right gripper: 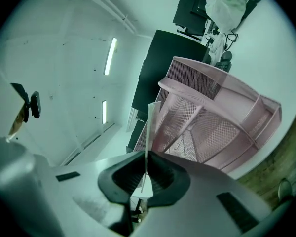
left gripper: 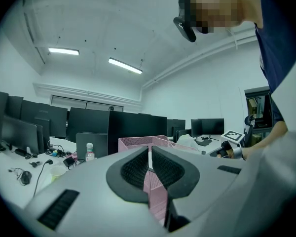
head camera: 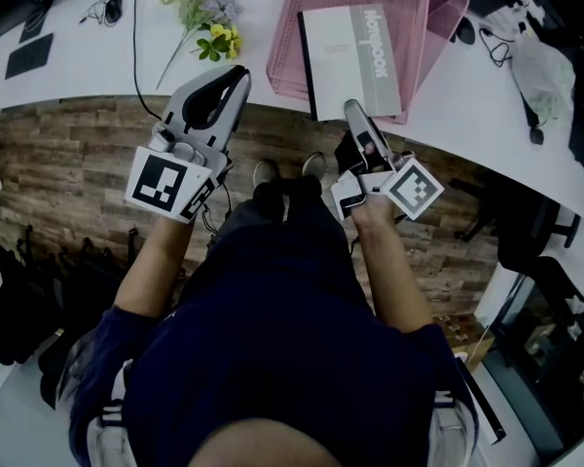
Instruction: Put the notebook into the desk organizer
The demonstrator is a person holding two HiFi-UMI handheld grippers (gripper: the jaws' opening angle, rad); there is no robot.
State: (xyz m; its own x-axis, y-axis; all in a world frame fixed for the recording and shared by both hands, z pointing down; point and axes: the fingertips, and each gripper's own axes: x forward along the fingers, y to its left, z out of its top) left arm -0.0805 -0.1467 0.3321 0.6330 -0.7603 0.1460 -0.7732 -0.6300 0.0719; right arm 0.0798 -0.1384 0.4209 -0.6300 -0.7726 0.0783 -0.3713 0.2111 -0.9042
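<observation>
The pink mesh desk organizer (head camera: 294, 37) sits on the white worktop (head camera: 97, 66); the notebook (head camera: 355, 56) lies in it, left of a divider, near edge jutting out; the right gripper (head camera: 355, 115) is clenched on that edge; the left gripper (head camera: 239, 76) is raised, closed, empty.

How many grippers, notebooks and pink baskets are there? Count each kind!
Hand-held grippers: 2, the left hand-held gripper and the right hand-held gripper
Notebook: 1
Pink desk organizer: 1
Total: 4
</observation>
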